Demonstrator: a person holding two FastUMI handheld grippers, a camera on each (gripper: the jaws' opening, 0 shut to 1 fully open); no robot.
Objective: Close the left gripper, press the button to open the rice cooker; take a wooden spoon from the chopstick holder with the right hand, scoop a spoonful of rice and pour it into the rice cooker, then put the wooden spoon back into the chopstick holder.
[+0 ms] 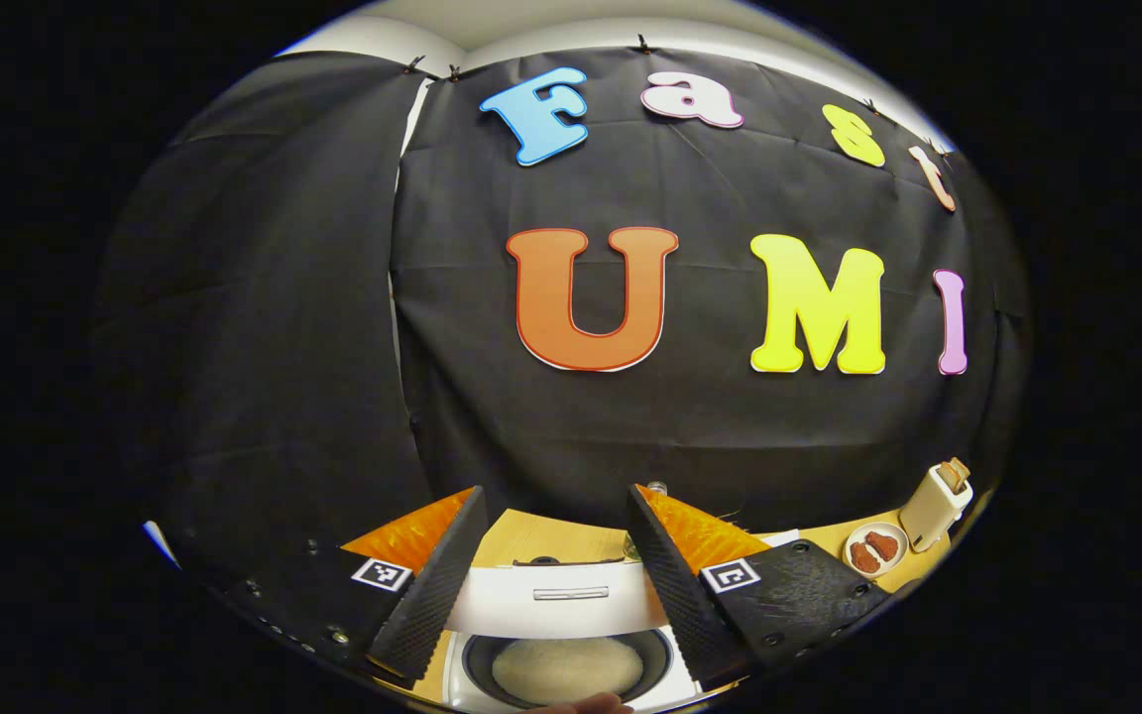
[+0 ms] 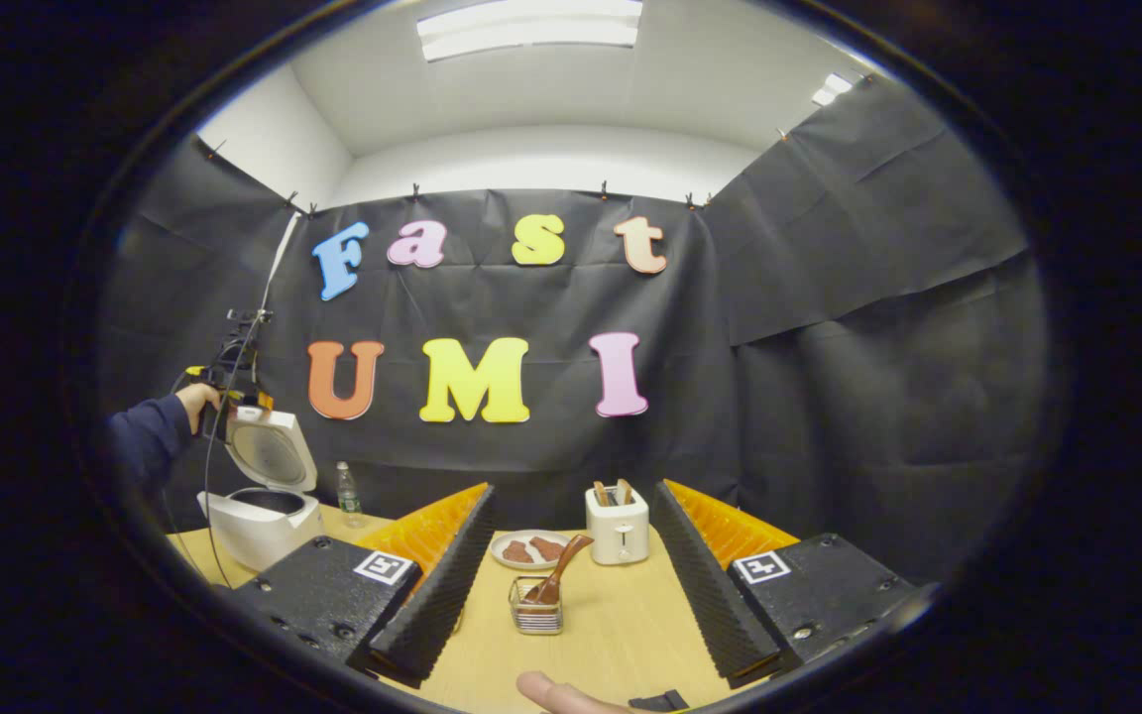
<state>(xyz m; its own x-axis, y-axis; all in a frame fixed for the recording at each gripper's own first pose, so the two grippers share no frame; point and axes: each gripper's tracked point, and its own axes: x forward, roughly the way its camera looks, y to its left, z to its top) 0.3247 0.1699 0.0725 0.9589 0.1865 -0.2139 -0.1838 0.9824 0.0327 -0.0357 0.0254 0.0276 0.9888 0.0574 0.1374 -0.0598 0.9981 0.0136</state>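
The white rice cooker (image 1: 556, 600) stands open, its lid (image 2: 274, 456) upright. Its dark inner pot (image 1: 561, 669) holds a pale grainy layer. My left gripper (image 1: 556, 506) is open and hovers just above the cooker, with the lid between its fingers but untouched. Far left in the right gripper view, a hand holds that left gripper (image 2: 232, 387) above the rice cooker (image 2: 259, 521). My right gripper (image 2: 573, 496) is open and empty. Ahead of it, the wooden spoon (image 2: 561, 567) leans in the wire chopstick holder (image 2: 537, 610) on the table.
A white toaster (image 2: 618, 526) and a plate (image 2: 531, 548) of brown pieces stand behind the holder on the wooden table (image 2: 611, 635). A small water bottle (image 2: 346, 494) stands beside the cooker. A thumb (image 2: 556, 694) shows at the bottom edge. Toaster (image 1: 938, 506) and plate (image 1: 875, 548) lie to the right.
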